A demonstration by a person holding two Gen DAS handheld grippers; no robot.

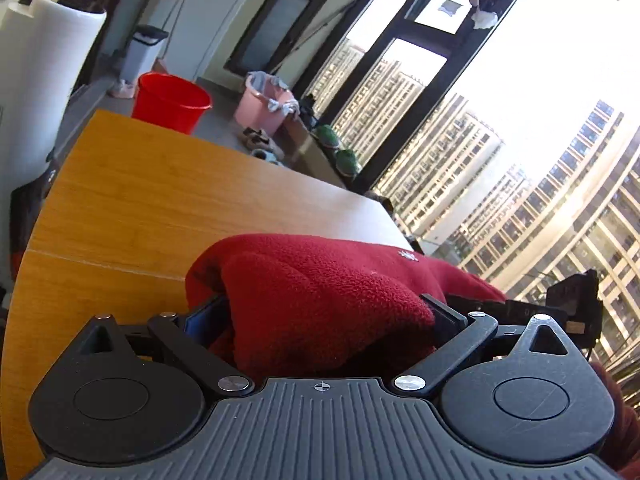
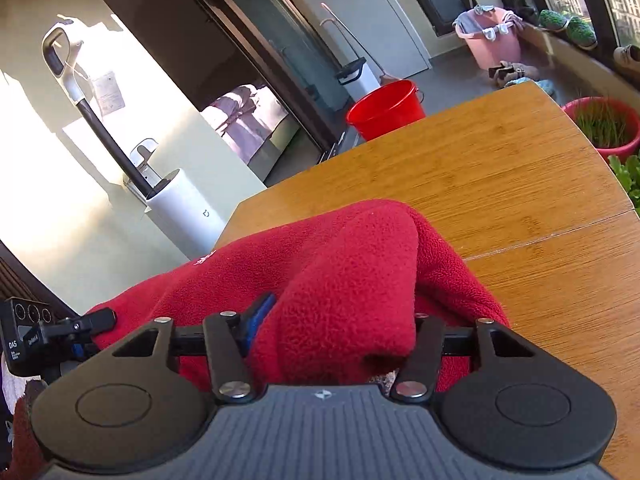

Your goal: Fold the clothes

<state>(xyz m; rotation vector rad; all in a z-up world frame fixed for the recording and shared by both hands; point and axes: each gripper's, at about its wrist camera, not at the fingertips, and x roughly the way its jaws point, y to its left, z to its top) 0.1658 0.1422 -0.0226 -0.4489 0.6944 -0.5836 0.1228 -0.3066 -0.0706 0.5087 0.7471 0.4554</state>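
My left gripper is clamped on a thick bunch of the red fleece garment; my right gripper likewise has a fold of it pinched between its fingers. The fleece is bunched at the near edge of the wooden tabletop, stretched between both grippers. A red bucket stands past the far edge.

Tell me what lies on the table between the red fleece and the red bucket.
Nothing: bare wooden table runs from the red fleece to the far edge, the red bucket beyond; right wrist view.
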